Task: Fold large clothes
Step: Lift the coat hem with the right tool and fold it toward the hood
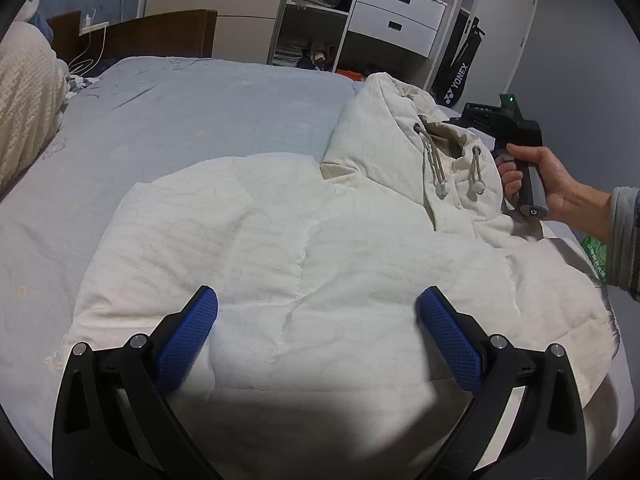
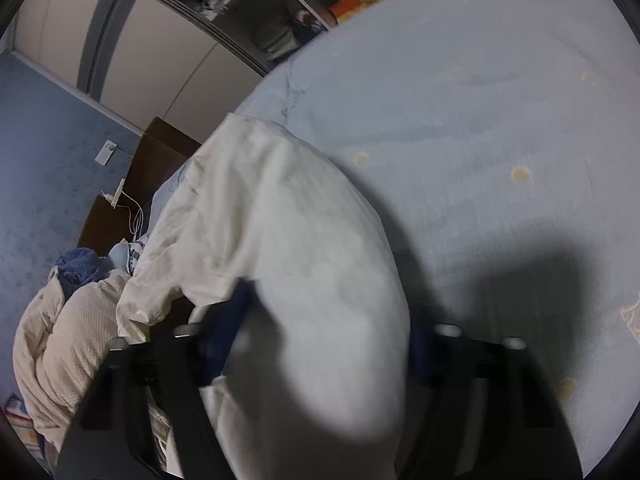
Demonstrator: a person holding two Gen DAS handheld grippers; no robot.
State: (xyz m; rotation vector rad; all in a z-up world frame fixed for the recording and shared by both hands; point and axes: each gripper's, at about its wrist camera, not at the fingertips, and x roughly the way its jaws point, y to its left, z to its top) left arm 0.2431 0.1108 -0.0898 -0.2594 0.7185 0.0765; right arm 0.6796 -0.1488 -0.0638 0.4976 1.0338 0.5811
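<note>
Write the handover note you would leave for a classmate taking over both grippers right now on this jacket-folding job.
Left gripper: open, hovering over the body of the white padded jacket, holding nothing.
Right gripper: at the hood side, padded fabric between its fingers; the blurred view leaves its grip uncertain.
The jacket lies on the blue bedsheet, body spread fairly flat, hood bunched up with drawstrings loose.
Done: jacket laid out, one side seems folded in.
Left: fold the hood down, then fold the body.

A home bedroom: a bed (image 1: 200,100) with pale blue sheet, dark wooden headboard (image 1: 160,36), and an open wardrobe (image 1: 320,20) with white drawers (image 1: 400,16) at the far side.
</note>
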